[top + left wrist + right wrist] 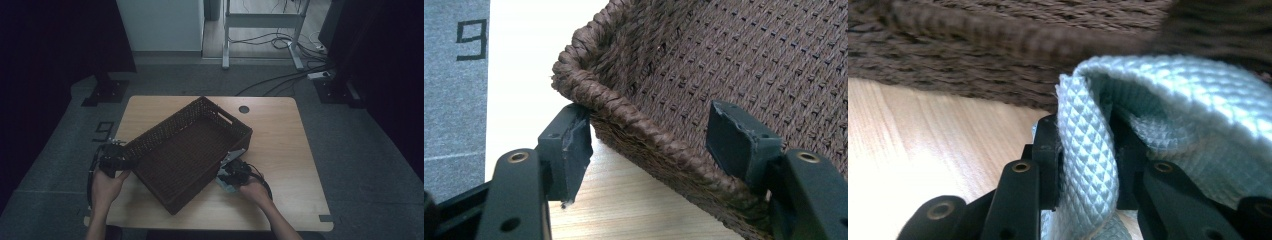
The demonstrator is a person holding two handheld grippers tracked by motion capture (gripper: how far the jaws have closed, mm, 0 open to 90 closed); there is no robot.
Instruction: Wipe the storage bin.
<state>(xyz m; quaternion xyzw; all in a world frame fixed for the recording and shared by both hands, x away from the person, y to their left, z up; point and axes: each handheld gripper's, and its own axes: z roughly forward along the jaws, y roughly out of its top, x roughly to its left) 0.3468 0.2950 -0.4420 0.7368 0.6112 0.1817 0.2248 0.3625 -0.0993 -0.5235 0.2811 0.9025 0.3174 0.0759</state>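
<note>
A dark brown woven basket [175,122] lies slantwise on the wooden table [280,135]. At its near-left corner my left gripper [125,162] straddles the rim. In the left gripper view [649,130] one pad stands outside the basket [724,60] and the other inside, both against the braided rim. My right gripper [230,175] is beside the basket's near-right wall. Its jaws [1085,145] are shut on a fold of light blue quilted cloth [1173,100], just in front of the basket [973,65]. From above, the cloth [227,186] shows under the right hand.
A round cable hole [244,109] sits near the table's far edge. Grey carpet with a "9" marking [102,131] lies left of the table. A white desk frame [260,30] and floor cables [280,75] are behind. Bare tabletop extends to the right.
</note>
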